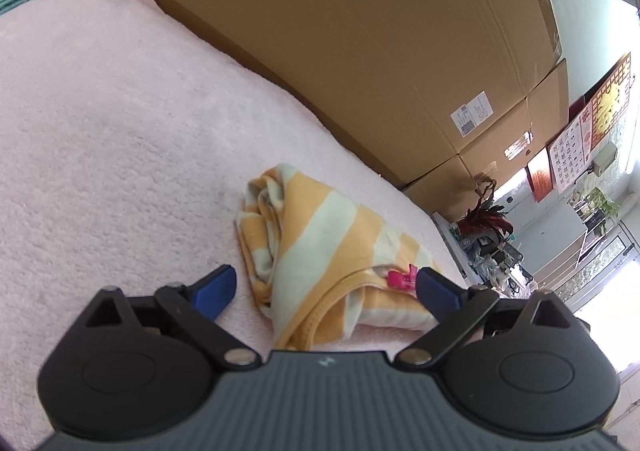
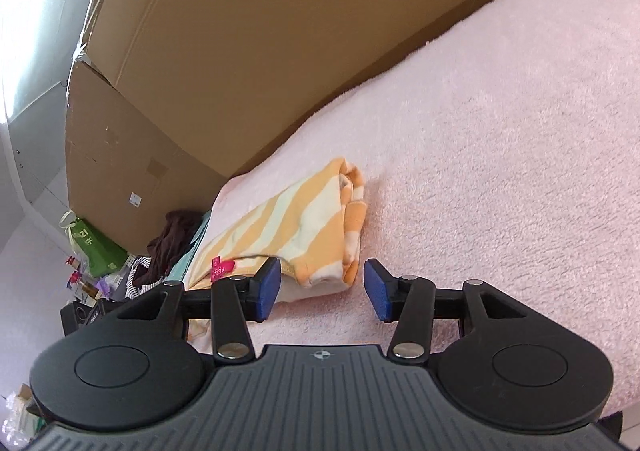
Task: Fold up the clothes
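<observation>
- Left gripper [image 1: 326, 289] fingers stand wide apart, holding nothing; the near end of the folded shirt [image 1: 316, 247] lies between them, untouched.
- Right gripper [image 2: 322, 289] fingers are parted and empty, just short of the shirt's [image 2: 296, 227] near edge.
- Shirt, yellow-and-white striped with a pink tag [image 2: 224, 267], rests on the pink blanket [image 2: 500, 155].
- Cardboard boxes [image 1: 360, 35] stand behind the blanket.

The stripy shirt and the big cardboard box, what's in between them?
Only bare pink blanket lies between the folded shirt and the box. Both wrist views show that strip with nothing on it.
</observation>
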### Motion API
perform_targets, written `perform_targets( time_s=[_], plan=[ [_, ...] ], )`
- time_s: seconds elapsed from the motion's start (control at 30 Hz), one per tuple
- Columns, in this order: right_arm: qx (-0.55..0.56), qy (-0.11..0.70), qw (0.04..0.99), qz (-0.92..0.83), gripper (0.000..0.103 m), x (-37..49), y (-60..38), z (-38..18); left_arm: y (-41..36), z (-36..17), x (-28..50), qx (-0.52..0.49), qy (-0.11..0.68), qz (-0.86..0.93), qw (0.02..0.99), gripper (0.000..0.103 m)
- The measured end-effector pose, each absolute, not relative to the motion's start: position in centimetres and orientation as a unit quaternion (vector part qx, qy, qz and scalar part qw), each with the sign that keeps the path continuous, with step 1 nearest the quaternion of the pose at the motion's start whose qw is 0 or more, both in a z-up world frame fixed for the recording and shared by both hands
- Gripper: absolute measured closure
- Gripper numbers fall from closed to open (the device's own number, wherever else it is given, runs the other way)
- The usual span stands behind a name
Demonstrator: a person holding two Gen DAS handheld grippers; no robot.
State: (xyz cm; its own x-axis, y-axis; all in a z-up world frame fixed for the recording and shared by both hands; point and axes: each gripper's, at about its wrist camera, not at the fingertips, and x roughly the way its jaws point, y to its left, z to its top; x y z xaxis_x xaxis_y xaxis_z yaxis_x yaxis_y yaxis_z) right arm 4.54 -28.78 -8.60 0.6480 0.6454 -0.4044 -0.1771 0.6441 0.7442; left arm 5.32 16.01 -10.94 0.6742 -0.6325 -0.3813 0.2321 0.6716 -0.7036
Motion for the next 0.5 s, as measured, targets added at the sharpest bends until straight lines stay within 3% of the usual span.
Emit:
perform_targets(
  time_s=[0.27, 0.5],
  plan=[
    [0.414, 0.394, 0.782, 0.249, 0.043, 6.4, -29.4, -8.8, 16.1, -10.8, 6.9, -0.327, 0.341, -0.273, 0.838, 0.002],
    [0.403, 0.417, 0.775, 0.250, 0.043, 7.9, -28.4, -8.3, 15.5, -10.8, 7.9, -0.317, 0.345, -0.284, 0.837, 0.001]
  ],
)
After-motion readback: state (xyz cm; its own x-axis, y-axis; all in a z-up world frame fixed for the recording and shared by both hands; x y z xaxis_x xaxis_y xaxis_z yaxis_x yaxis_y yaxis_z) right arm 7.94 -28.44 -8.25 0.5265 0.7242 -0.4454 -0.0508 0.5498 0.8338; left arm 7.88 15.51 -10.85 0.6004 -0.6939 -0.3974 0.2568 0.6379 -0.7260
